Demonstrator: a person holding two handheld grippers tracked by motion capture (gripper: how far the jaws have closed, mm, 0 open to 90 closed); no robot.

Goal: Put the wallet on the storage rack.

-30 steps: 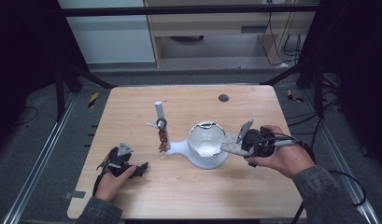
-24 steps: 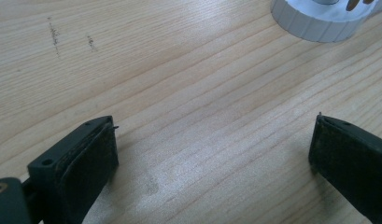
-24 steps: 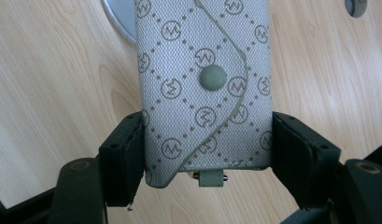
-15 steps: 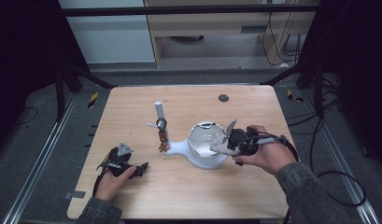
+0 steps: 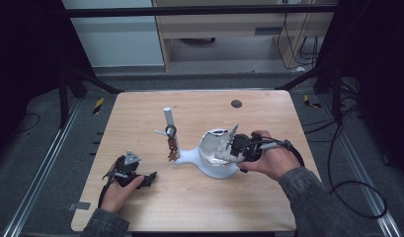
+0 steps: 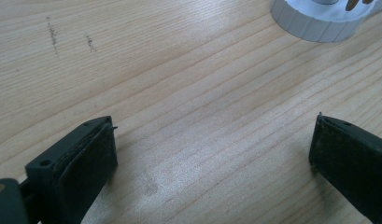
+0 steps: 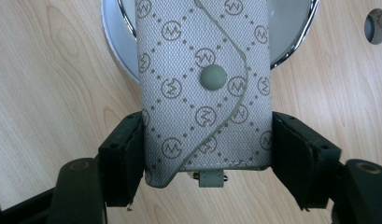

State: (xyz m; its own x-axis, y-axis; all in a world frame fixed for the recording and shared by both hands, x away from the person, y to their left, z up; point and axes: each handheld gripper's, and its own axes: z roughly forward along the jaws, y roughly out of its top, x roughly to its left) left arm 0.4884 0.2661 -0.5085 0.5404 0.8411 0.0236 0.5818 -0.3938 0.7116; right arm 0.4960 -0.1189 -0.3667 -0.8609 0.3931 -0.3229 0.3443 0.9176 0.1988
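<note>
Hanging over the white round mirror [image 7: 291, 28], the grey monogram key pouch [image 7: 205, 88] is clamped at both sides by the right gripper [image 7: 207, 154] jaws. A white stand [image 5: 189, 157] joins the mirror. The left gripper [image 6: 212, 154] rests on the desk [image 5: 199, 202], jaws spread, empty.

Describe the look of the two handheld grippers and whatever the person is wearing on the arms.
Both grippers are black with two blocky jaws lined with dark pads. The left gripper carries a grey three-cornered plate on top; a black cable trails from the right gripper off the table edge. The sleeves are grey.
</note>
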